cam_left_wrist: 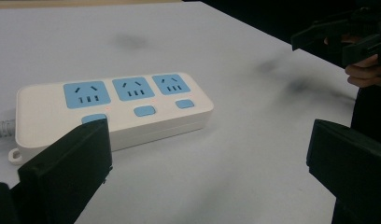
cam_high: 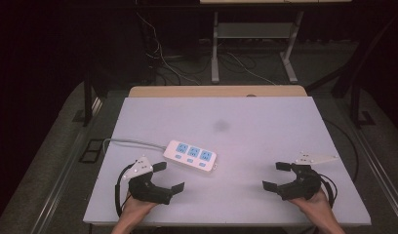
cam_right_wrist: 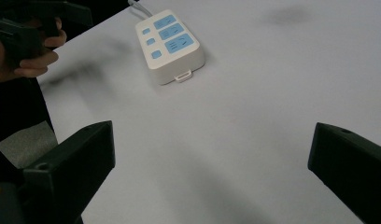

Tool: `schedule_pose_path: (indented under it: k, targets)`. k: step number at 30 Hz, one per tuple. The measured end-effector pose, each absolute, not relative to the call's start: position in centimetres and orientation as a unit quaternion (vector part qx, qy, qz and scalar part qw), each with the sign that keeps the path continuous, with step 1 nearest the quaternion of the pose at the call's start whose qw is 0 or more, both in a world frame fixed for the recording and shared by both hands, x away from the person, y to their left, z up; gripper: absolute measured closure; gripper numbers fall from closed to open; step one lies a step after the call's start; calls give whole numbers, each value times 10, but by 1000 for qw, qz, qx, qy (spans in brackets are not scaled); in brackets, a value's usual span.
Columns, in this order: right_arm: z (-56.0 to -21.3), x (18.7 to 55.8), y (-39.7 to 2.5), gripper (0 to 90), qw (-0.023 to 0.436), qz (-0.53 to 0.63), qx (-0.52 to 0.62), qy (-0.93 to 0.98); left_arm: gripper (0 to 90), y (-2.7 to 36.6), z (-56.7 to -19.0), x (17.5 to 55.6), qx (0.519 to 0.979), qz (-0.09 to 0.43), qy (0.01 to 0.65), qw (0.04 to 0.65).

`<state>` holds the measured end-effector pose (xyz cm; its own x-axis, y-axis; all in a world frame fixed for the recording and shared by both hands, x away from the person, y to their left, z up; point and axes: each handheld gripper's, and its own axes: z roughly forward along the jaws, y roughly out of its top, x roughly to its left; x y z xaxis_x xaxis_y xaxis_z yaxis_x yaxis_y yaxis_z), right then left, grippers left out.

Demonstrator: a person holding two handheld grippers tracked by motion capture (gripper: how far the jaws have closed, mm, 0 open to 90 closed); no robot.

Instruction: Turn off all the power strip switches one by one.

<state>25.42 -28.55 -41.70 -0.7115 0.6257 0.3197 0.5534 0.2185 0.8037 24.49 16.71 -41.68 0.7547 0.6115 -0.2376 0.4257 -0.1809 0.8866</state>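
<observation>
One white power strip (cam_high: pixel 190 156) lies on one table (cam_high: pixel 265 146); it carries three blue sockets and three blue switches — one per socket; one grey cord (cam_high: pixel 133 142) leaves it; two grippers — left gripper (cam_high: pixel 169 177), right gripper (cam_high: pixel 277 175).

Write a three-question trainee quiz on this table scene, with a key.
1. True or false: the left gripper is clamped on the power strip.
2. How many blue socket faces does the power strip have? A) two B) three C) four
3. Which gripper is nearer the power strip: the left one or the right gripper?

Key:
1. False. Its jaws stand wide apart, and the strip lies free on the table.
2. B, three, each with a small blue switch beside it.
3. The left one. The strip lies just beyond its jaws in the left gripper view.
</observation>
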Motion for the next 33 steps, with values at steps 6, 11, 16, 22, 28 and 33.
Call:
schedule_pose_path:
  k: [6,11,16,22,28,33]
  targets:
    - [-417,254,-286,5,34,498,378,780,0,165,-415,245,768,87,340,536]
    - [-417,254,-289,5,34,498,383,777,0,164,-414,247,773,87,338,530]
    - [-418,254,-291,5,33,498,387,776,0,164,-411,249,779,82,337,523]
    - [-417,253,-291,5,42,498,388,774,0,164,-408,253,786,75,340,511]
    - [-418,253,-293,5,42,497,391,773,0,164,-401,260,797,71,334,499]
    - [-419,253,-294,5,41,498,395,771,0,166,-392,269,803,74,330,491]
